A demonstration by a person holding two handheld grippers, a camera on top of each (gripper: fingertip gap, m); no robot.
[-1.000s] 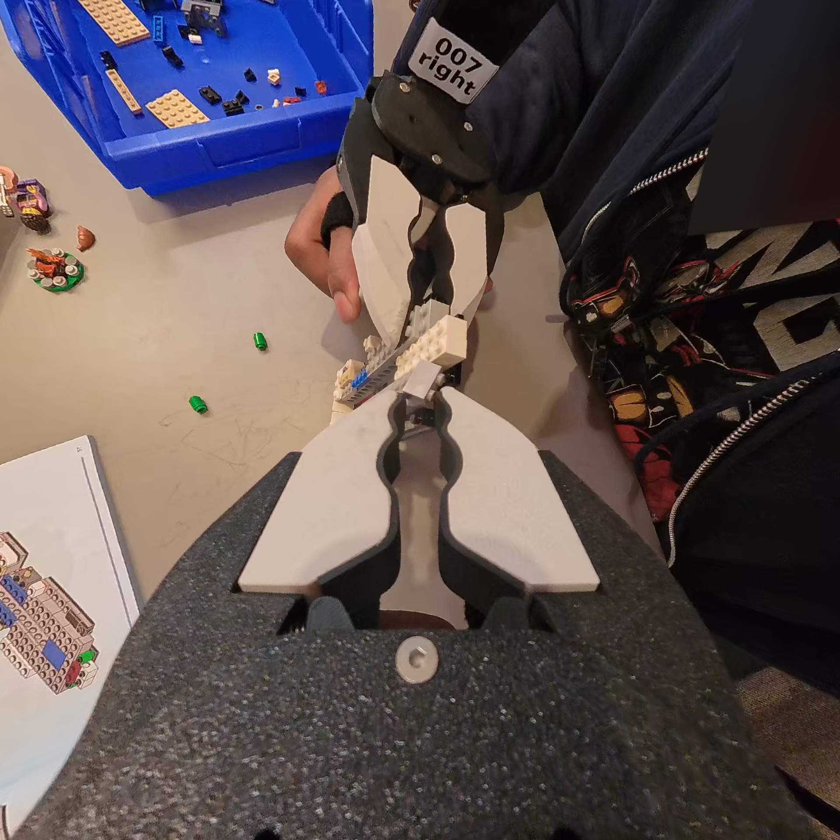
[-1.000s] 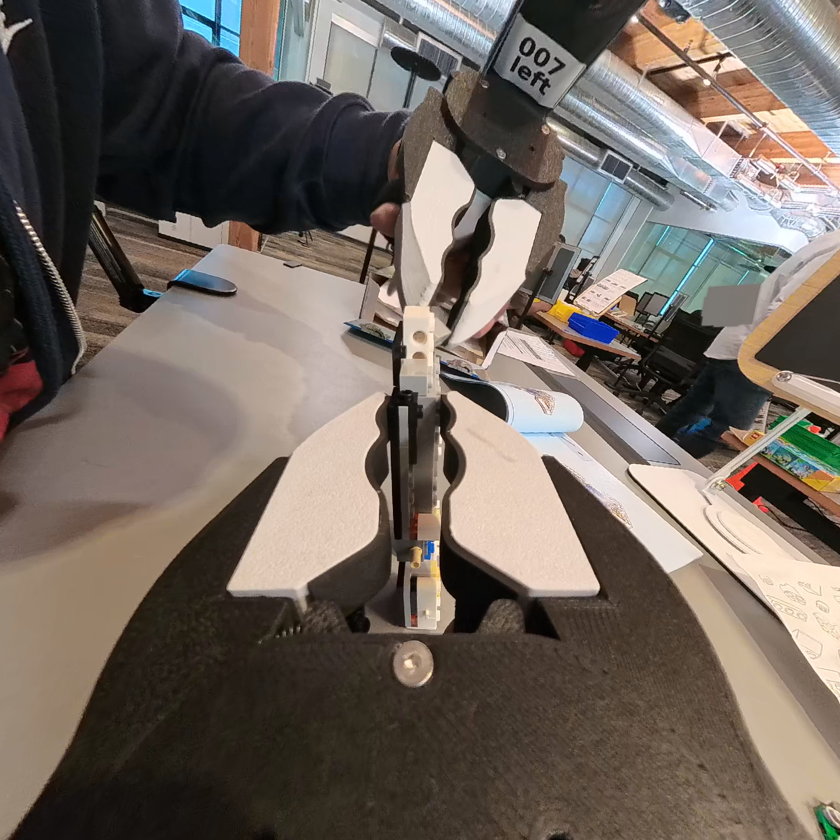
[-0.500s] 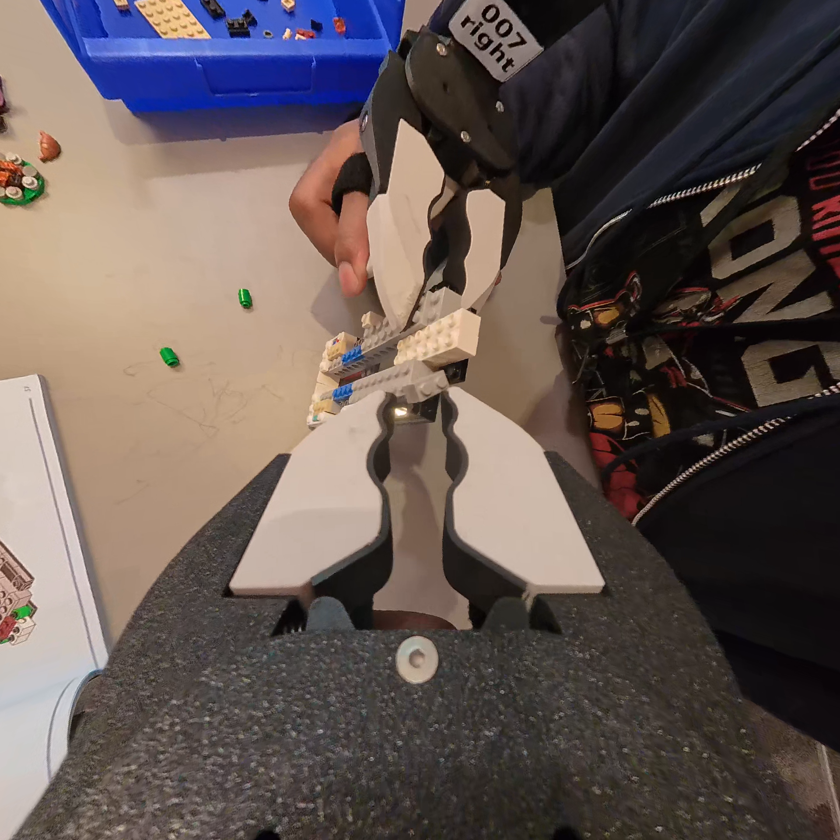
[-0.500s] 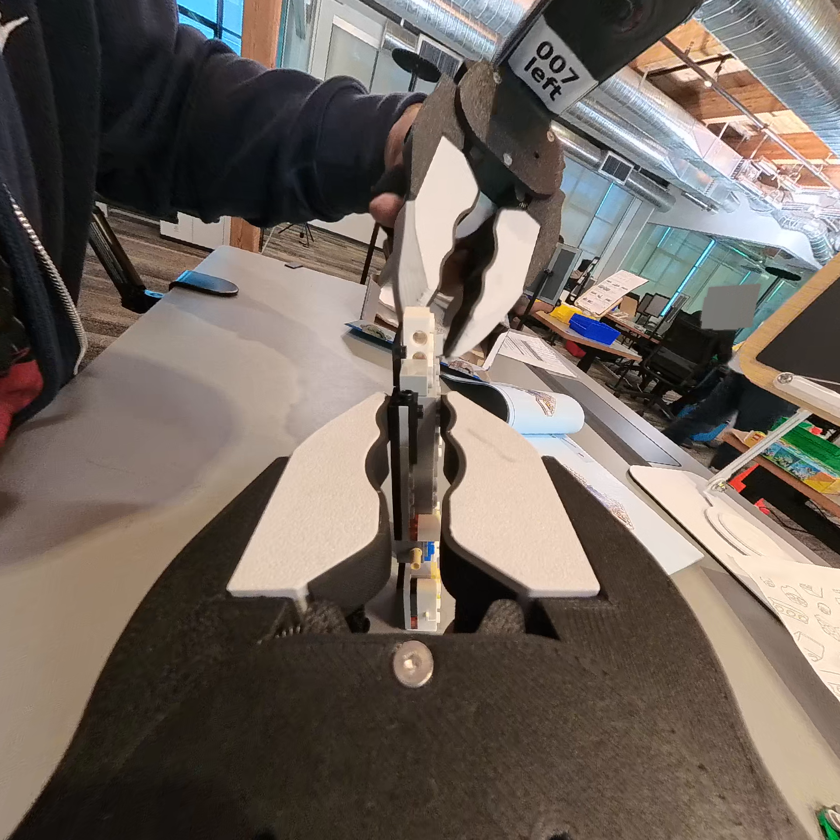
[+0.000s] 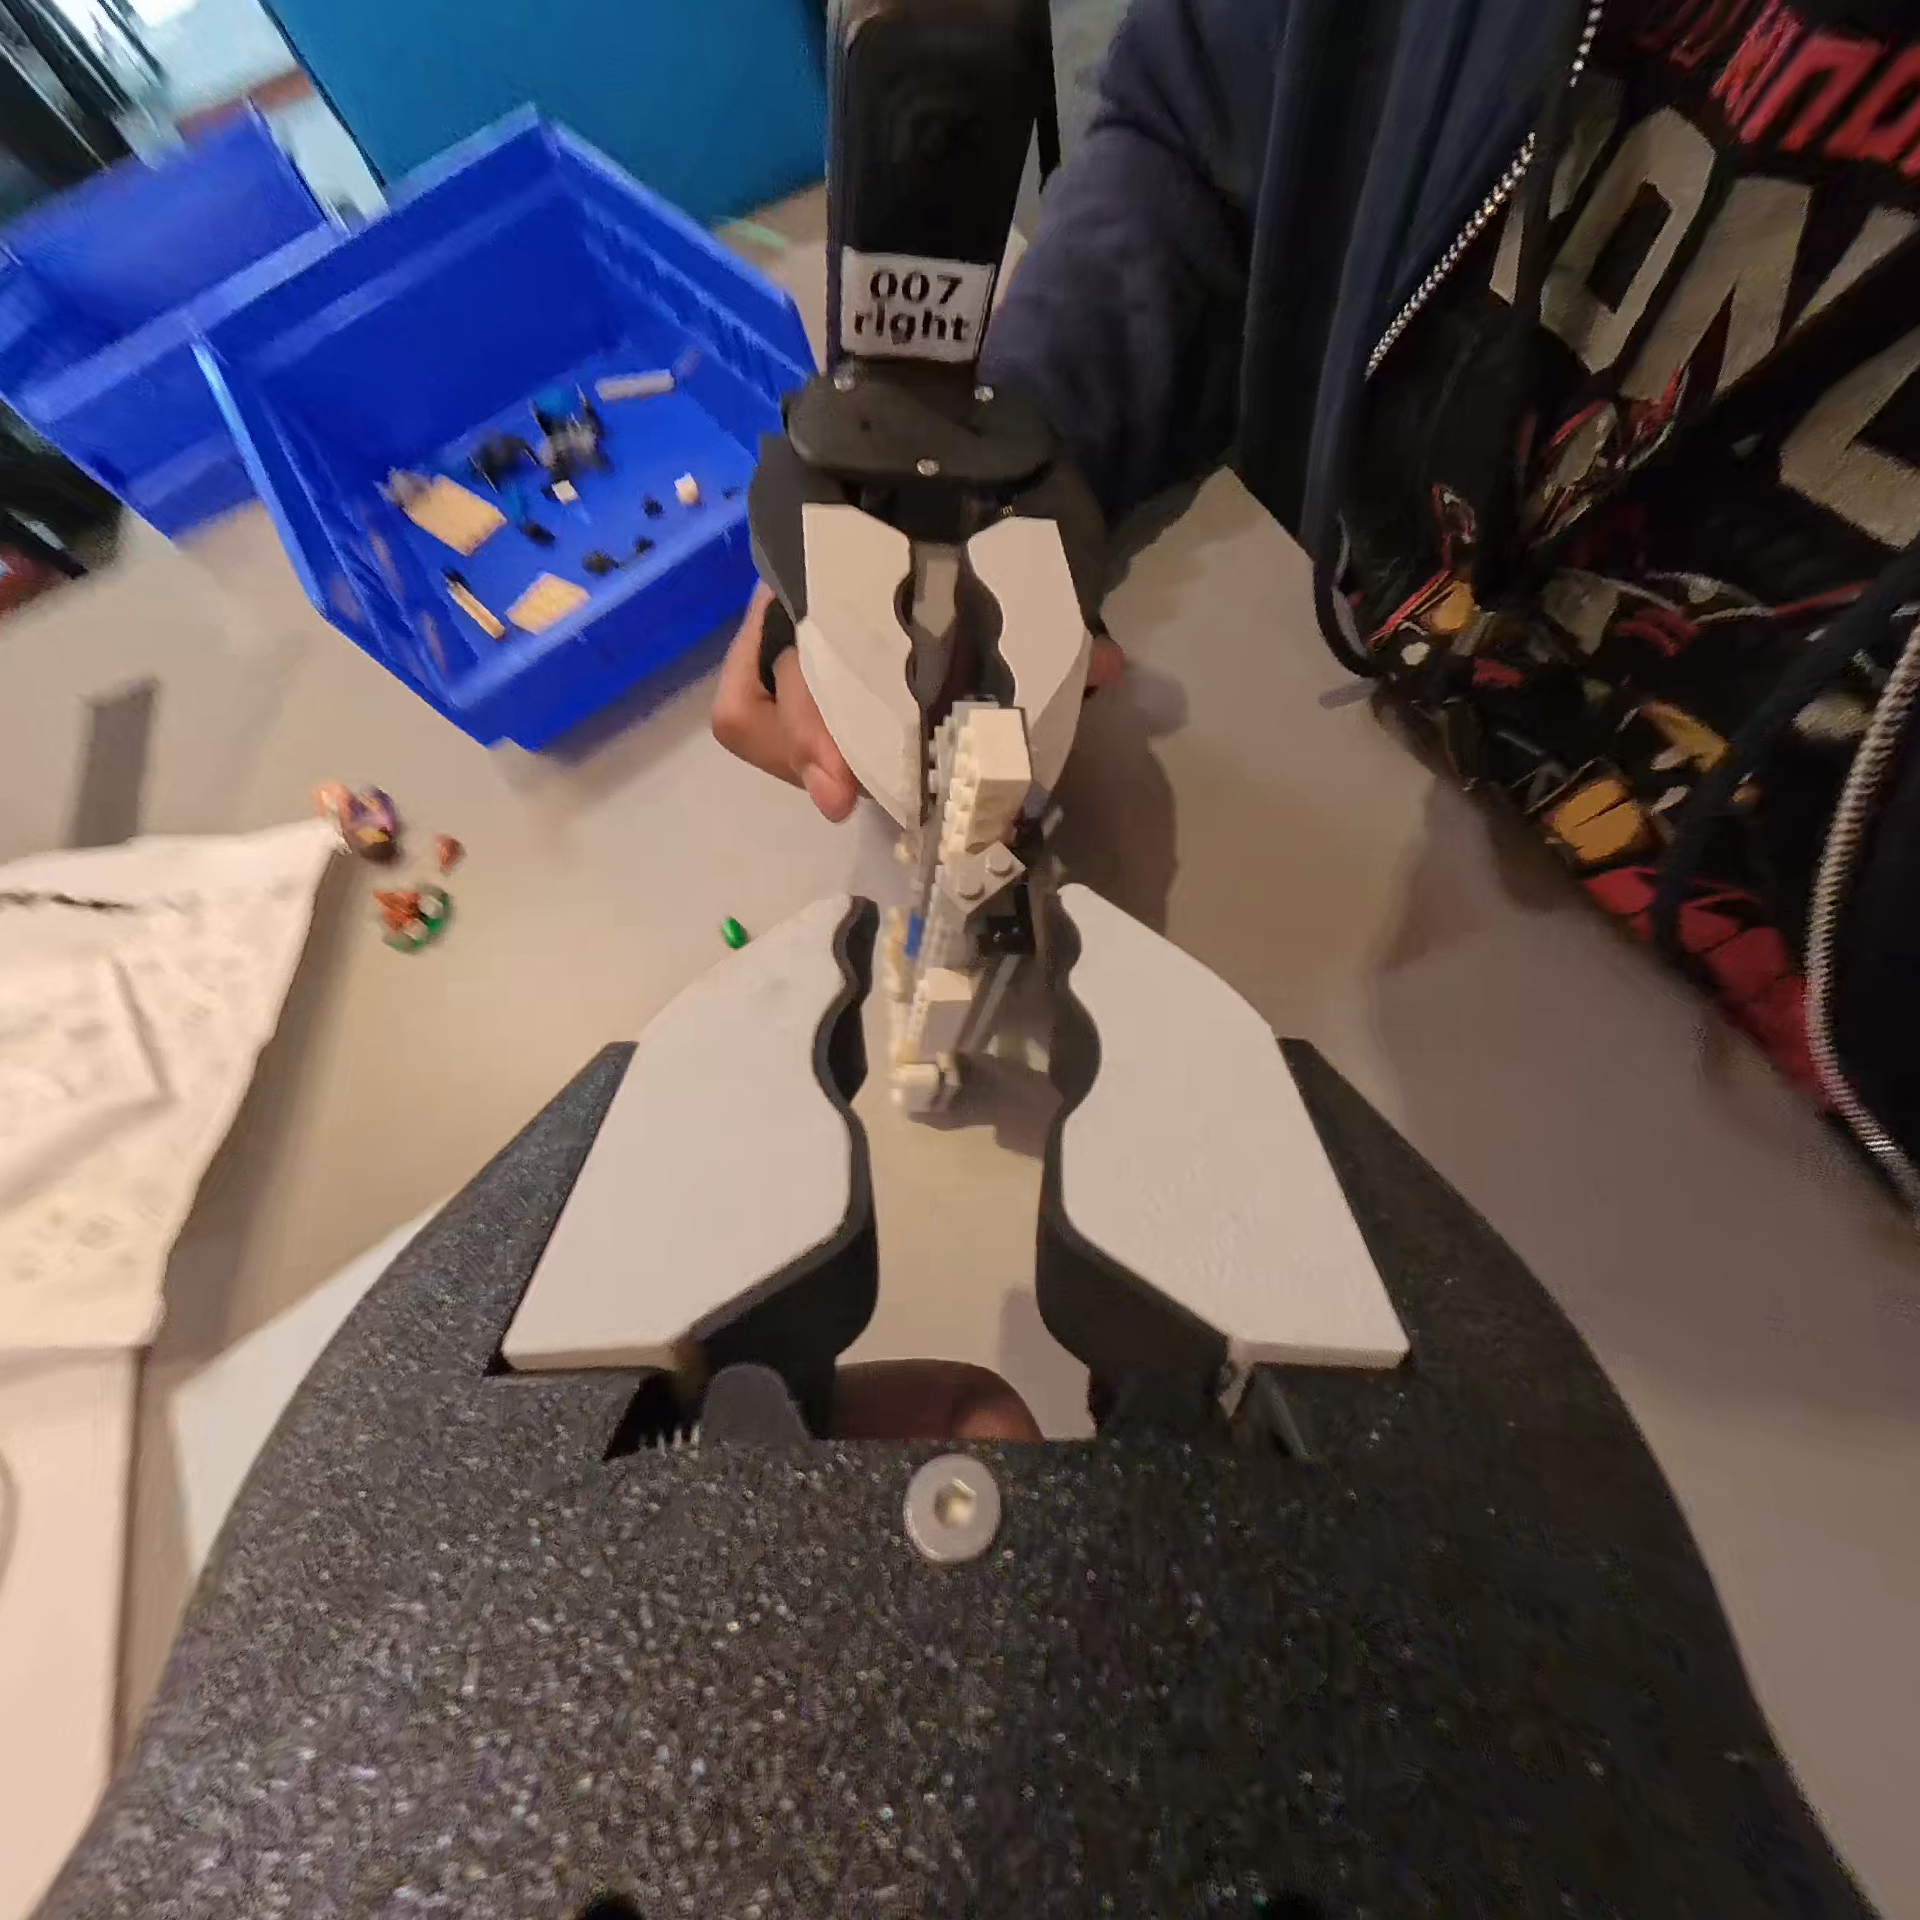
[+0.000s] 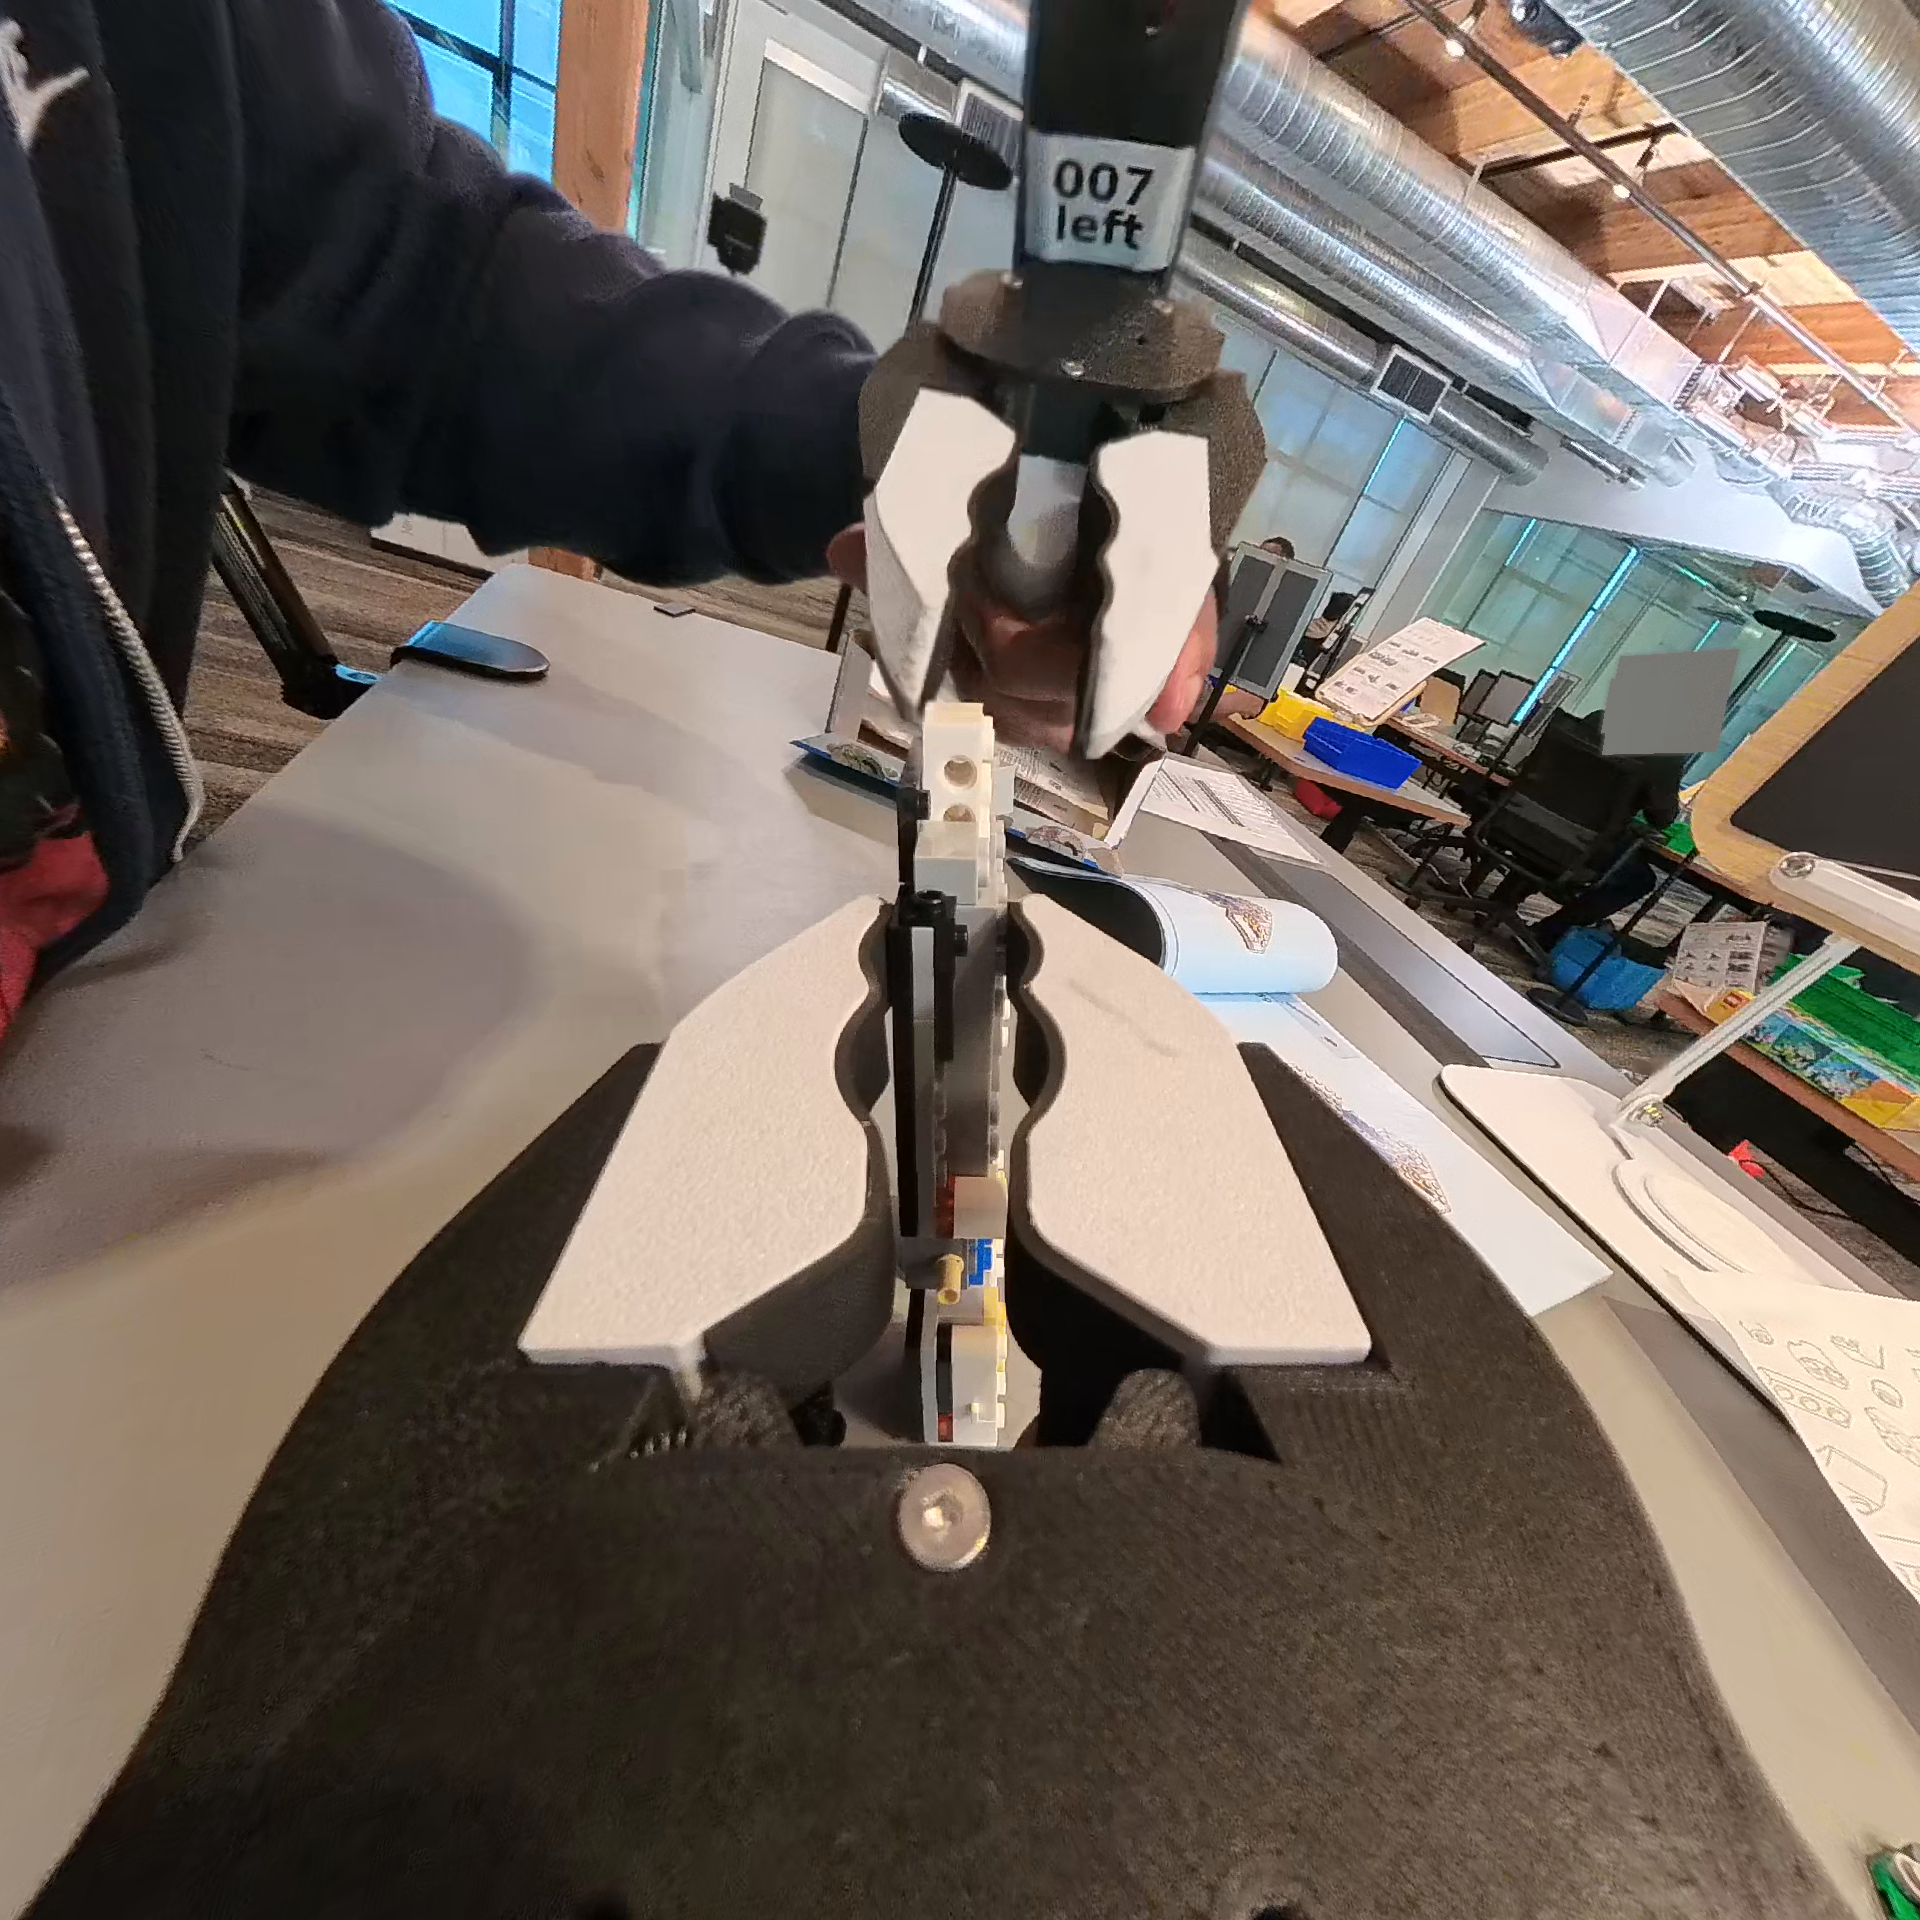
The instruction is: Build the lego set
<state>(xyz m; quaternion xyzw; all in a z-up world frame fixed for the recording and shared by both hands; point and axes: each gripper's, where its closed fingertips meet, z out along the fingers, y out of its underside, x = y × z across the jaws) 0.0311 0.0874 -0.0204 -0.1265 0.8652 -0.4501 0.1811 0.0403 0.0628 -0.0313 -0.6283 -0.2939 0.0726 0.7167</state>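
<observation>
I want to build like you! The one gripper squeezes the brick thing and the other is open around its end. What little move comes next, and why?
Probably close the left gripper gently. Its pale fingers stand apart on either side of the white, grey and black toy-brick assembly, not pressing it, while the right gripper clamps its other end above the grey table.

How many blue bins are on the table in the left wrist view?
2: the nearer blue bin holds loose bricks; the second blue bin sits behind it, toward the left edge. Others may lie out of frame.
</observation>
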